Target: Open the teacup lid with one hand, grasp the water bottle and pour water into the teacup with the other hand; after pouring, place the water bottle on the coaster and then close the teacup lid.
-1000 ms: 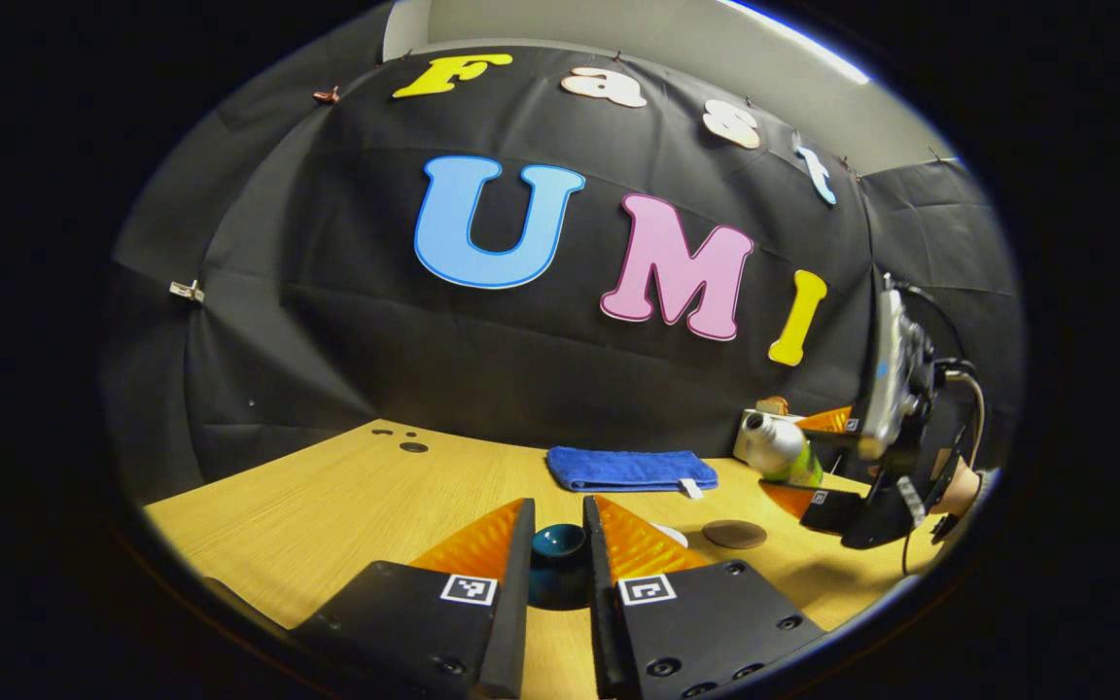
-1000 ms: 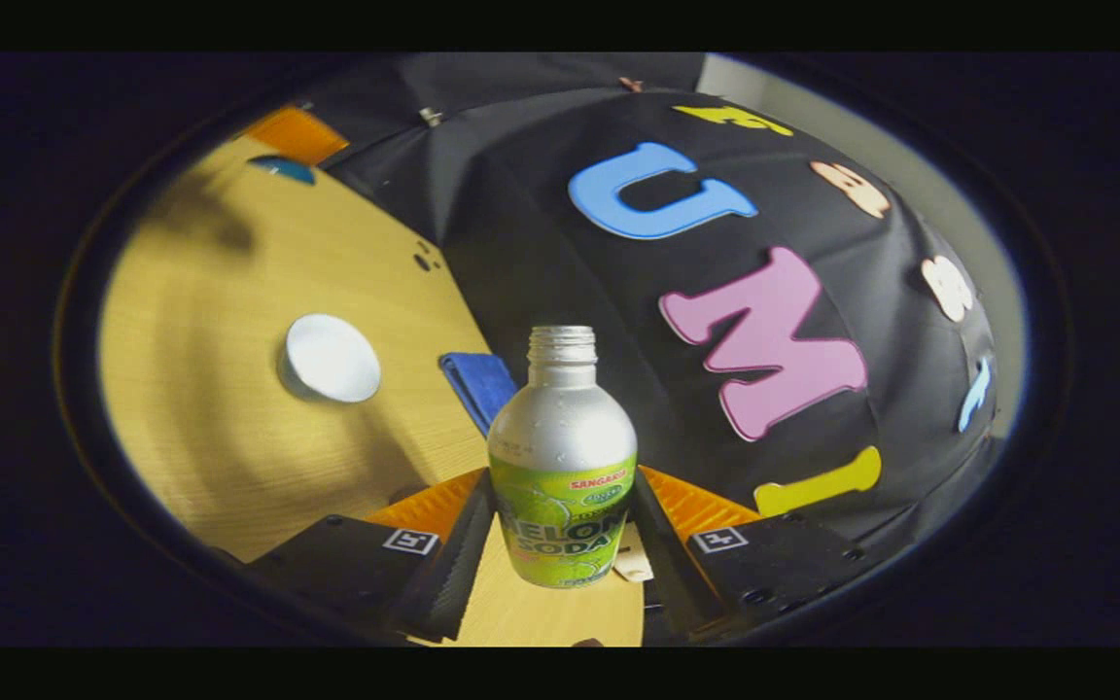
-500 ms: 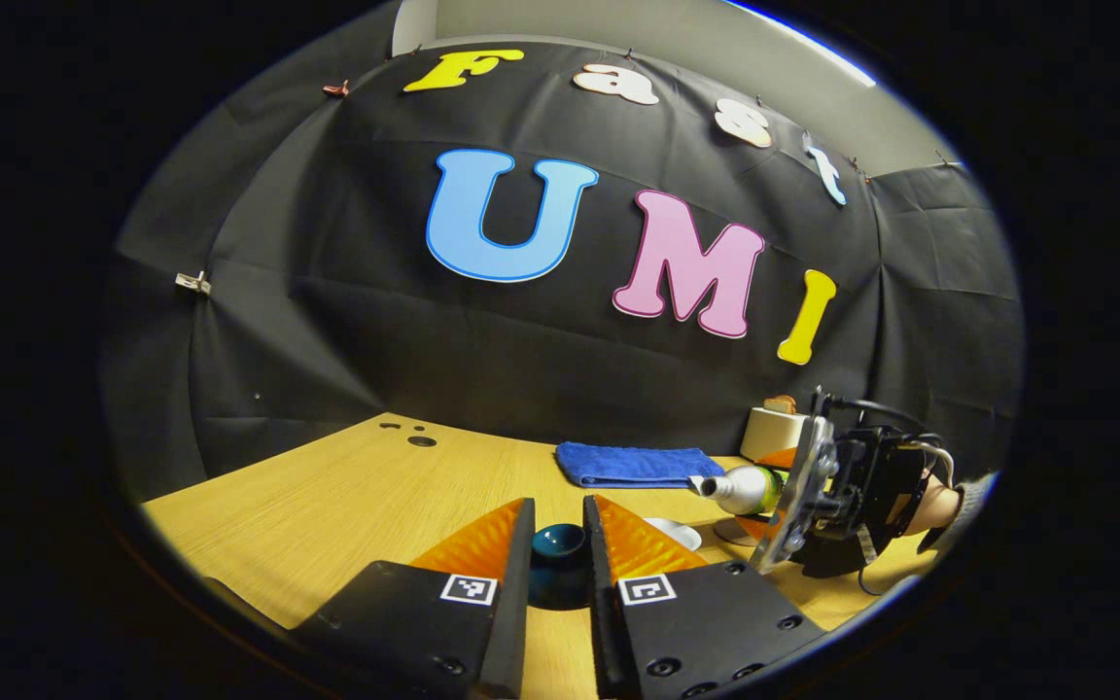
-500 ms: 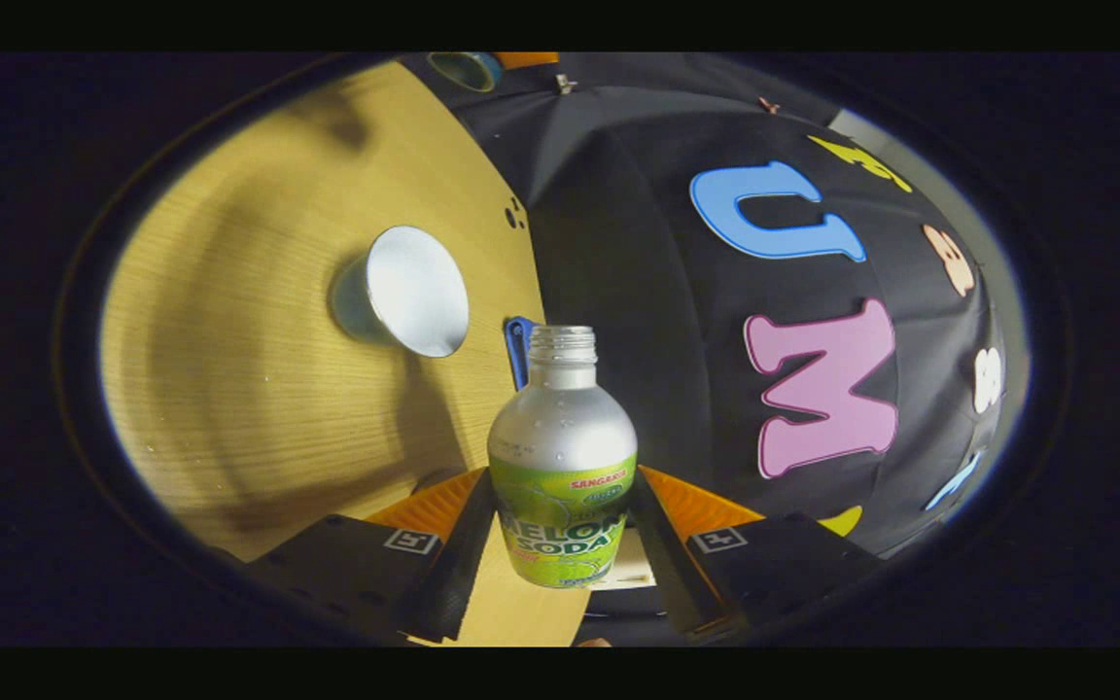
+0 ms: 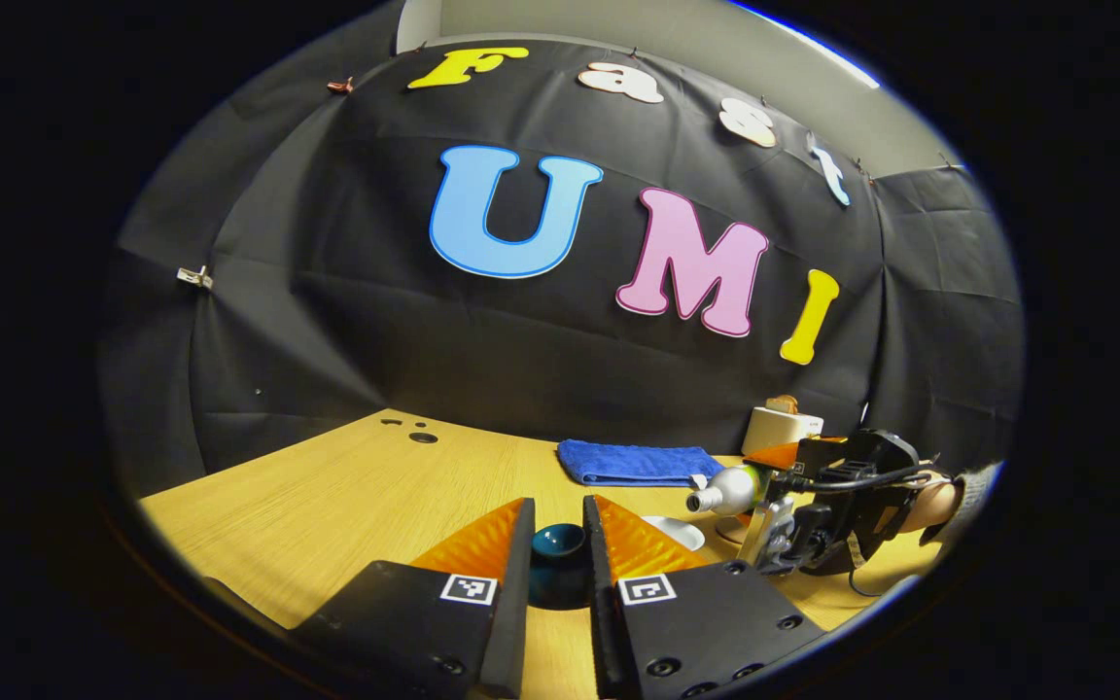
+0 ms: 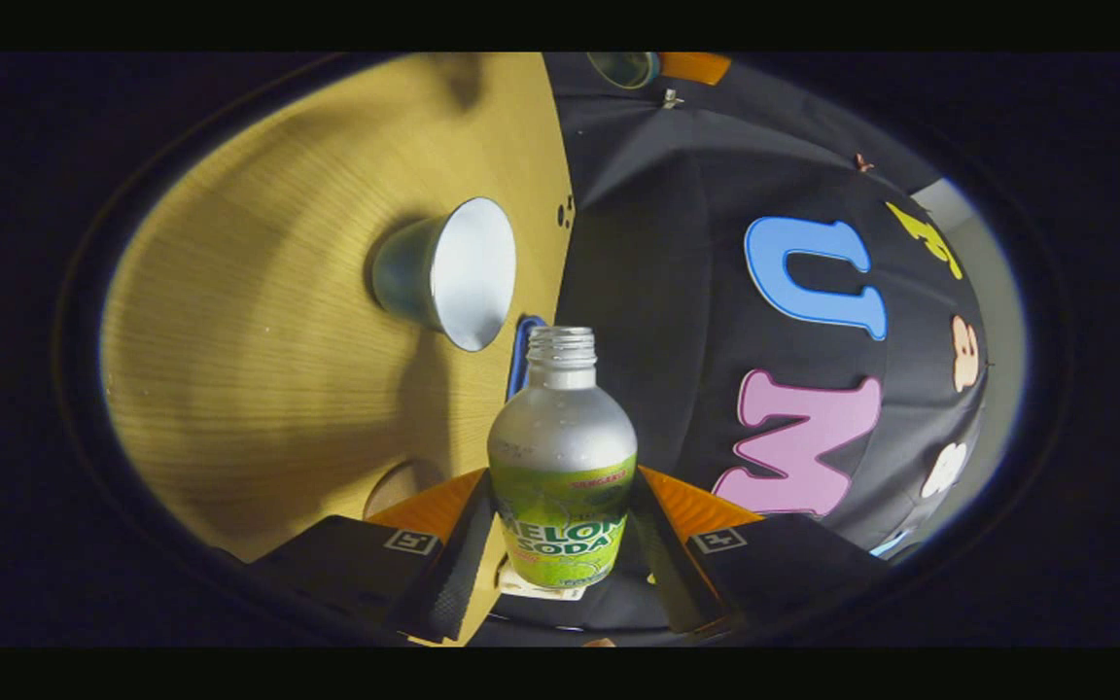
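My left gripper [image 5: 558,513] is shut on the dark teal teacup lid [image 5: 558,552], held low over the table. Just past its right finger lies the white rim of the open teacup [image 5: 675,533]. In the right gripper view the teacup [image 6: 448,272] has a white inside and a grey-blue wall. My right gripper [image 6: 562,478] is shut on the silver and green water bottle [image 6: 562,506], which has no cap. In the left gripper view the bottle [image 5: 733,489] lies almost level, mouth toward the teacup. The brown coaster [image 6: 402,483] peeks out by the right gripper's left finger.
A folded blue towel [image 5: 633,463] lies at the back of the wooden table [image 5: 327,506], with a small white box [image 5: 782,429] to its right. A hand [image 5: 934,501] holds the right gripper. Two dark holes [image 5: 414,436] mark the table's far left.
The right gripper has rolled further and come lower, tipping the bottle from slanted to almost level with its mouth over the teacup. The left gripper has held still with the lid.
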